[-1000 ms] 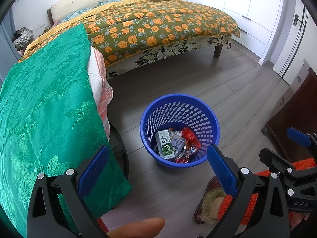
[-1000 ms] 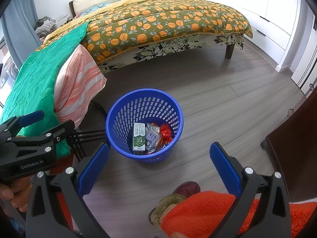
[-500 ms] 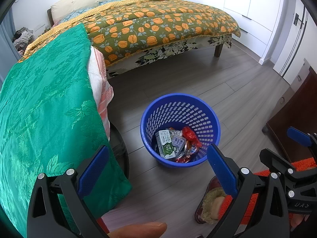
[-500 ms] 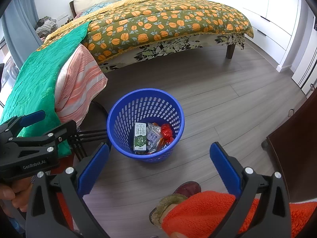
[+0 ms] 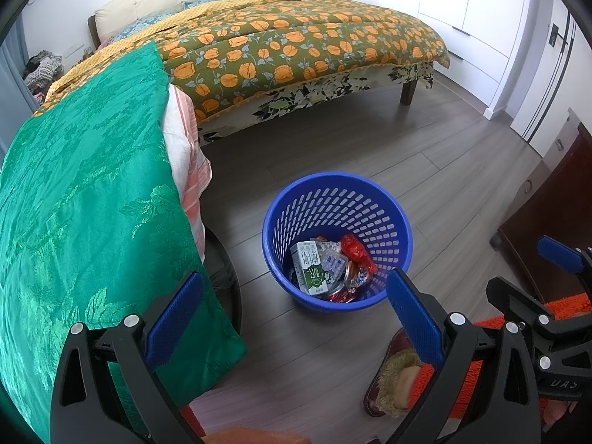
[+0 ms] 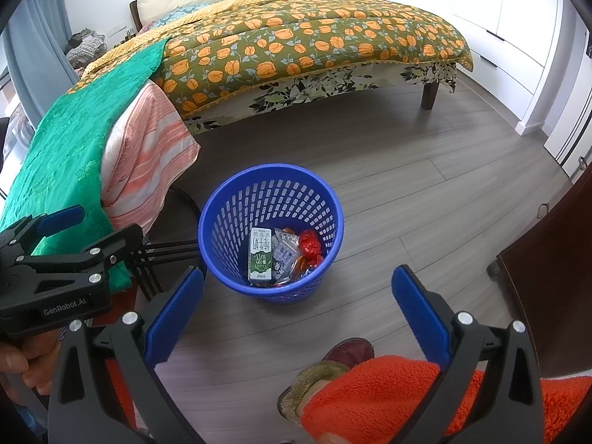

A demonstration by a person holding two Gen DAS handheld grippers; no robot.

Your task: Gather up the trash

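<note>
Blue perforated basket [image 5: 337, 240] stands upright on the grey plank floor [image 5: 425, 155], near the foot-side edge of the bed [image 5: 296, 48]. Inside, at the bottom: a green-and-white milk carton [image 5: 310, 267] lying tilted, a clear plastic cup with printed lid [image 5: 333, 264] beside it, red wrappers [image 5: 357, 255] on the far side. Same contents seen from the right wrist: carton [image 6: 261, 254], wrappers [image 6: 310, 244].

Left gripper [image 5: 294, 316] spread wide, nothing between its blue pads, low over the floor on the near side of the basket. Right gripper [image 6: 296, 307] likewise wide and empty.

Green patterned cloth [image 5: 81, 192] draped over a striped orange cover [image 6: 148, 155], left of the basket. Slippered foot [image 5: 396, 381] on the floor near the basket; orange fleece sleeve [image 6: 388, 392] at the lower edge.
</note>
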